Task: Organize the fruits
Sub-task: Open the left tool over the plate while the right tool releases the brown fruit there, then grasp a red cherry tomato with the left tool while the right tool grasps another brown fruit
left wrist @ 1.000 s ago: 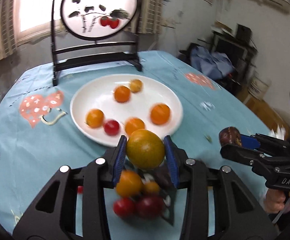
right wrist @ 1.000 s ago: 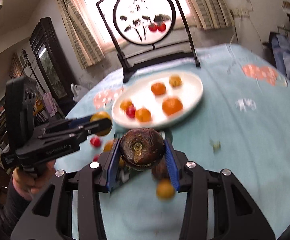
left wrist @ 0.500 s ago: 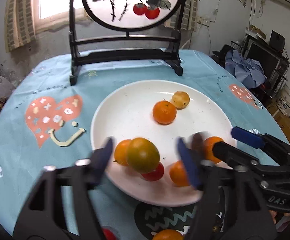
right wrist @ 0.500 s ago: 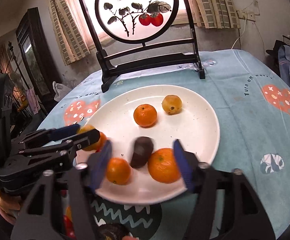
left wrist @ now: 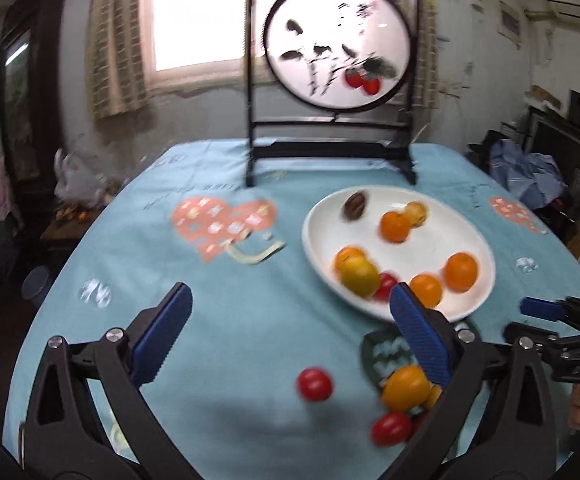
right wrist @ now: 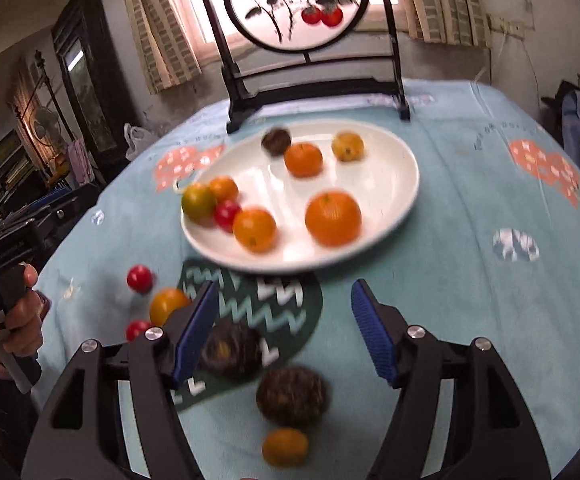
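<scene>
While fruit sits gathered on round white ceramic plate (left wrist: 474, 300), left wrist view shows left gripper (left wrist: 285, 336) with blue pads spreading wider, nothing between them; gripper pitched down over bare turquoise tablecloth (left wrist: 217, 320), beside plate. Loose red cherry tomato (left wrist: 314, 384) and yellow-orange citrus (left wrist: 406, 387) lie off plate, likely next targets.

Right wrist view: right gripper (right wrist: 281, 330) jaws apart, empty, angled down toward two dark brown wrinkled fruits (right wrist: 292, 395) on cloth near plate (right wrist: 404, 200); small orange kumquat (right wrist: 285, 447) just below them.
</scene>
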Tool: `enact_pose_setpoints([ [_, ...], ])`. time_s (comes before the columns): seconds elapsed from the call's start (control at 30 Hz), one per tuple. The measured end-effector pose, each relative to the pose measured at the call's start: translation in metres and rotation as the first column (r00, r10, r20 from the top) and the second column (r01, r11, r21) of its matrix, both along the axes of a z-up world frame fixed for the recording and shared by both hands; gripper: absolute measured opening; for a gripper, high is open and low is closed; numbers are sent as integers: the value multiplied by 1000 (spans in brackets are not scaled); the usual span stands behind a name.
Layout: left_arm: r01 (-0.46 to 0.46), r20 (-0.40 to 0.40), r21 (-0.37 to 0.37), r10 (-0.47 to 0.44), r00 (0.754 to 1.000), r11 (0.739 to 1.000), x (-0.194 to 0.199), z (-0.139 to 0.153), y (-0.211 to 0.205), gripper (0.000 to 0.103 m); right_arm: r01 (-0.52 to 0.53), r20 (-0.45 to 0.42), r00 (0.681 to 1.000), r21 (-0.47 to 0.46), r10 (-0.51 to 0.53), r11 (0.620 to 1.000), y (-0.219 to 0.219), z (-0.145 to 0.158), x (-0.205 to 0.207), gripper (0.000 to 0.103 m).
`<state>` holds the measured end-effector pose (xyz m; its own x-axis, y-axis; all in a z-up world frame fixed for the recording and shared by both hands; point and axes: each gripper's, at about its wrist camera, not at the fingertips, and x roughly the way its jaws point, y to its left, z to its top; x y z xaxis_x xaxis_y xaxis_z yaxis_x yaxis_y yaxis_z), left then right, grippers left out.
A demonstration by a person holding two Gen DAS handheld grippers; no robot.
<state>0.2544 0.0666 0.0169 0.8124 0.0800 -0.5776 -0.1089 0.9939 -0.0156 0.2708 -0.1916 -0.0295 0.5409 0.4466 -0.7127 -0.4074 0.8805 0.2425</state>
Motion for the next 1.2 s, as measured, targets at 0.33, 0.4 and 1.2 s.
enact_pose_setpoints([
  [0.33, -106, -80, 11, 107, 991, 994, -5, -20, 17, 101, -95, -55, 995, -130, 88, 987, 7, -16, -19, 69],
  [0.4, -98, -85, 30, 100, 991, 995, -5, -22, 13, 101, -102, -54, 994, -167, 94, 981, 9, -19, -21, 69],
  [1.2, -127, -160, 46, 133, 978, 991, 4, -33, 19, 101, -117, -47, 993, -215, 110, 969, 12, -28, -24, 44],
])
